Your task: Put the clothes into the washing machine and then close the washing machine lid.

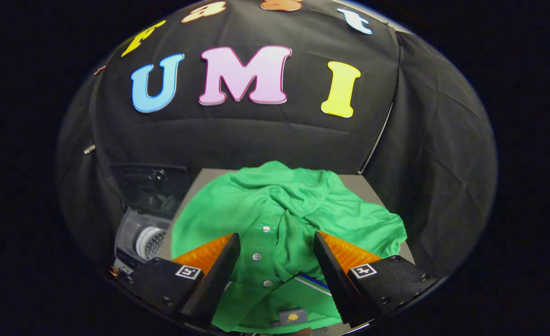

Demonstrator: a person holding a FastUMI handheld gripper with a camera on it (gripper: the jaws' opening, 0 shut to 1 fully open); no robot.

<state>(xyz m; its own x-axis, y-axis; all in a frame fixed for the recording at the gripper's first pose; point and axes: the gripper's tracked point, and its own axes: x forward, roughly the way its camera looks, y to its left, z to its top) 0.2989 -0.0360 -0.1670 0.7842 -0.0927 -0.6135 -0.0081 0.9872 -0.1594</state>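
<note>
With the tool [275, 261] held wide over the shirt [279, 219] on the bench [370, 189], only a loose fold may be caught, and sleeves dragged outside the washer [142, 233].

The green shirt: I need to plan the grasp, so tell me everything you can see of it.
The green button-up polo shirt of soft knit fabric lies crumpled and bunched on a grey flat surface, to the right of the open washing machine. Its placket with three pale buttons runs between the fingers of the open claw, the collar with a striped edge and a neck label nearest the claw. The fingers flank the placket; whether they touch the cloth cannot be told.
</note>
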